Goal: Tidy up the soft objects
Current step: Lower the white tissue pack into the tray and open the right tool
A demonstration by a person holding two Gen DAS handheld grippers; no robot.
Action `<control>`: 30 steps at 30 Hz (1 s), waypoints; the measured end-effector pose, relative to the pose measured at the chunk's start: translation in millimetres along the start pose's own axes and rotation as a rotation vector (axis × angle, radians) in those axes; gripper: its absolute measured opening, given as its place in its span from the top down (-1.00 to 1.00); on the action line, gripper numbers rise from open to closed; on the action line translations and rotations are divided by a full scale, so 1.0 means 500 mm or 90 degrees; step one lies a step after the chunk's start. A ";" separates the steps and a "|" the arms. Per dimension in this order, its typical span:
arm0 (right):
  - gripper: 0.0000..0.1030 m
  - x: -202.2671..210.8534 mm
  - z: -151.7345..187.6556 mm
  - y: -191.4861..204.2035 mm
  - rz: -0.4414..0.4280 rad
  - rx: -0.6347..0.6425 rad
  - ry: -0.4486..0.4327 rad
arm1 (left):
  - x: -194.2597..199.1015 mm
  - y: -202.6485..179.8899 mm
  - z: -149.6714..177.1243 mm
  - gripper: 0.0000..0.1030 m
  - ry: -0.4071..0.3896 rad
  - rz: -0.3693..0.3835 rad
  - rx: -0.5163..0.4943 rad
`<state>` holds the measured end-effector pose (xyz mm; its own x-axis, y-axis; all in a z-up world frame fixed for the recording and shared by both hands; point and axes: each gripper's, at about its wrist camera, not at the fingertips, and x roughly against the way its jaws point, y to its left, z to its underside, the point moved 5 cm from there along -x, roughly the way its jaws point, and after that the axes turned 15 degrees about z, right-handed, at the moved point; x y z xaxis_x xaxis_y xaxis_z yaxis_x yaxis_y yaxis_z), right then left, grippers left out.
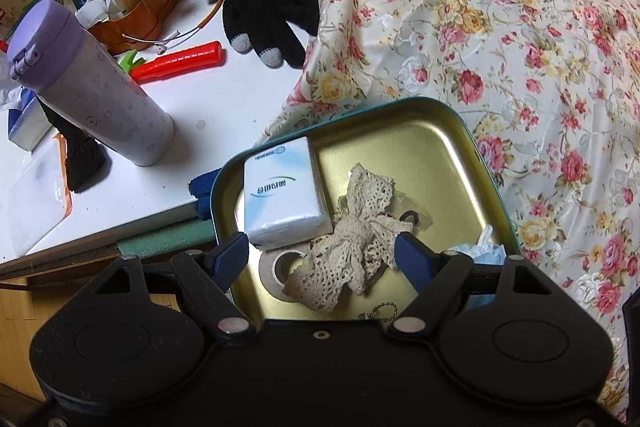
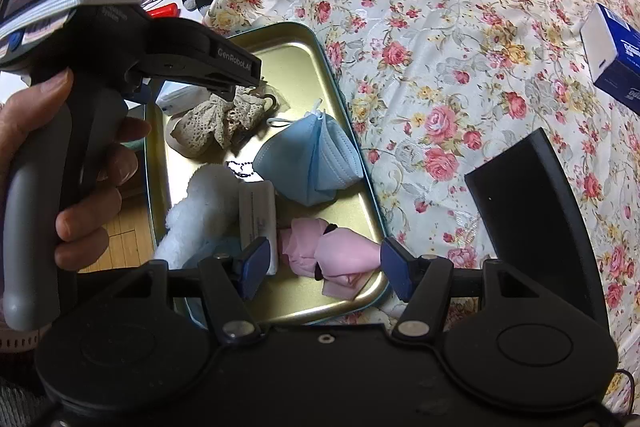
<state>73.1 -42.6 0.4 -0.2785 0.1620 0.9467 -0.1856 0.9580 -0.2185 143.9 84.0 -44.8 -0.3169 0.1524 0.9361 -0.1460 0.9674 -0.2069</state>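
A gold tin tray with a teal rim [image 1: 448,115] rests on the edge of a floral bedspread. My left gripper [image 1: 322,257] hangs open over it, its blue pads either side of a crumpled beige lace cloth [image 1: 352,251] lying on the tray floor. My right gripper [image 2: 326,263] stands open above the tray's near end [image 2: 360,301], with a pink cloth bundle [image 2: 340,255] between its fingers. Also in the tray are a blue face mask [image 2: 312,163], a white fluffy piece [image 2: 196,215] and a tissue pack [image 1: 280,191]. A black glove [image 1: 260,15] lies on the white table.
A purple bottle [image 1: 92,91], a red tool [image 1: 180,59], a second black knit piece [image 1: 80,155] and a wooden basket [image 1: 152,3] crowd the table. On the bedspread [image 2: 460,47] are a blue box [image 2: 616,55] and a flat black object [image 2: 532,207]. A hand [image 2: 92,163] holds the left gripper's handle.
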 end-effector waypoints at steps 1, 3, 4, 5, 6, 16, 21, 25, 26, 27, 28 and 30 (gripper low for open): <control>-0.16 0.001 0.002 -0.002 0.001 -0.001 0.000 | -0.001 -0.001 0.001 -0.50 0.002 -0.001 -0.001; -0.16 0.005 0.005 -0.005 0.001 -0.004 0.000 | -0.002 -0.003 0.004 -0.50 0.006 -0.003 -0.004; -0.16 0.006 0.006 -0.006 0.002 -0.006 0.000 | -0.003 -0.004 0.005 -0.50 0.007 -0.003 -0.006; -0.16 0.008 0.007 -0.008 0.002 -0.008 0.000 | -0.003 -0.005 0.007 -0.50 0.009 -0.004 -0.006; -0.16 0.011 0.009 -0.010 0.003 -0.010 -0.001 | -0.003 -0.006 0.008 -0.50 0.010 -0.005 -0.006; -0.16 0.035 0.039 -0.039 0.012 -0.026 -0.007 | 0.004 0.000 0.049 -0.50 0.024 0.015 0.009; -0.16 0.048 0.060 -0.051 0.014 -0.031 -0.012 | 0.019 -0.009 0.082 -0.50 0.017 0.014 0.011; -0.16 0.064 0.075 -0.067 0.016 -0.040 -0.022 | 0.031 -0.029 0.111 -0.50 0.020 0.038 0.012; -0.16 0.069 0.078 -0.072 0.016 -0.042 -0.025 | 0.036 -0.035 0.117 -0.50 0.018 0.037 0.008; -0.16 0.074 0.082 -0.078 0.016 -0.045 -0.028 | 0.040 -0.041 0.123 -0.50 0.016 0.035 0.003; -0.16 0.080 0.087 -0.085 0.017 -0.049 -0.031 | 0.045 -0.047 0.128 -0.50 0.016 0.035 -0.002; -0.16 0.090 0.096 -0.099 0.019 -0.055 -0.038 | 0.055 -0.059 0.138 -0.50 0.014 0.042 -0.007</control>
<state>24.6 -94.0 42.6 -0.3385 0.1782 0.9239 -0.0949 0.9704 -0.2219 74.8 45.7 -32.7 -0.3040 0.2198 0.9270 -0.1161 0.9572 -0.2651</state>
